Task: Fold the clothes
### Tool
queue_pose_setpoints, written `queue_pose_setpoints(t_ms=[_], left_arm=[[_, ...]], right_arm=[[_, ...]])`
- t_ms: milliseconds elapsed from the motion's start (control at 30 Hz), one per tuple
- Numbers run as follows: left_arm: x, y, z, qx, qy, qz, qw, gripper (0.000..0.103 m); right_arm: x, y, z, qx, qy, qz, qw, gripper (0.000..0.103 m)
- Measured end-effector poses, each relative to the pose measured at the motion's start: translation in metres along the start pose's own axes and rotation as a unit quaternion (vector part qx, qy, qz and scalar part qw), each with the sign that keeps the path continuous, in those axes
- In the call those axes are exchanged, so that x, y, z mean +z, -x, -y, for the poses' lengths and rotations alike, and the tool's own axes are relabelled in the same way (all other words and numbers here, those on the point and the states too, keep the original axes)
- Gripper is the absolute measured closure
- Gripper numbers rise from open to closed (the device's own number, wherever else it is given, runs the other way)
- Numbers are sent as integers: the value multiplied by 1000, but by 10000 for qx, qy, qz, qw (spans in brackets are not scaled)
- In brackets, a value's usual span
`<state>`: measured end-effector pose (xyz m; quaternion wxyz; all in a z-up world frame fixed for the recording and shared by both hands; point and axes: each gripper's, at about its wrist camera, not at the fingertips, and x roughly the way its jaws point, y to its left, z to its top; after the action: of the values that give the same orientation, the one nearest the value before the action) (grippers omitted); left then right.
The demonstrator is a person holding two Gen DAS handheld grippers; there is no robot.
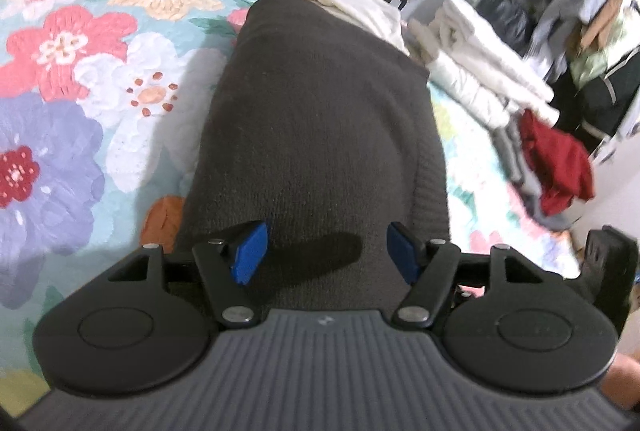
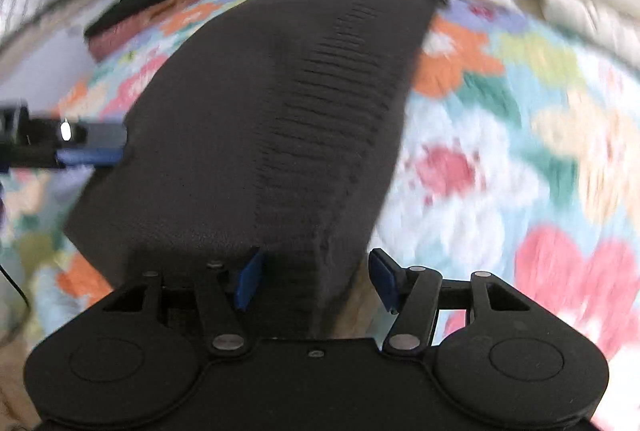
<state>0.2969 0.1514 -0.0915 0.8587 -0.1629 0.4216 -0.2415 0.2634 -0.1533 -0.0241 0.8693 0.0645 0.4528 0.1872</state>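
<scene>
Covering the bed, a floral quilt (image 1: 80, 79) lies under a folded dark grey knit sweater (image 1: 316, 119), near a cream garment (image 1: 352, 3) and a red garment (image 1: 556, 167). Both the left gripper (image 1: 326, 251) and right gripper (image 2: 314, 277) hover over the sweater's near edge, blue pads (image 1: 250, 251) spread apart, gripping nothing.

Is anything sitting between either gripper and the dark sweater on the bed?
Nothing visible. The dark sweater lies directly under the open left gripper, and its ribbed edge sits between the blue pads of the open right gripper. The cream garment lies beyond its far end.
</scene>
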Motion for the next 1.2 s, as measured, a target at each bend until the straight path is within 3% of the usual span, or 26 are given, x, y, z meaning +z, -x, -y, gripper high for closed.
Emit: queue_pose_setpoints(t_ms=[67,133,333,500,767,867,1200], left_arm=[[-2,1,6,157,-96,-43,9998,36],[-5,3,11,319,-187,-109,9993,36],[-16,17,29,718,-355,-233,9965,27],[-21,24,42,858,-344,-325,9952,20],[-35,31,64,1239,-565,-616,9888,17],[-37,39,76,1325,-757,-535,9868,12],[-48,47,106,1541,-1009,-473,9818,11]], right_arm=[[2,0,7,152,-323,-128,9993,40],[3,4,3,129,-253,-177,9994,40],[-18,33,-26,-393,318,60,9987,39],[-24,48,-32,-647,212,159,9976,39],[-31,69,-28,-693,237,352,9967,38],[-33,67,-29,-680,339,372,9964,38],[-21,68,-31,-340,69,542,9979,37]])
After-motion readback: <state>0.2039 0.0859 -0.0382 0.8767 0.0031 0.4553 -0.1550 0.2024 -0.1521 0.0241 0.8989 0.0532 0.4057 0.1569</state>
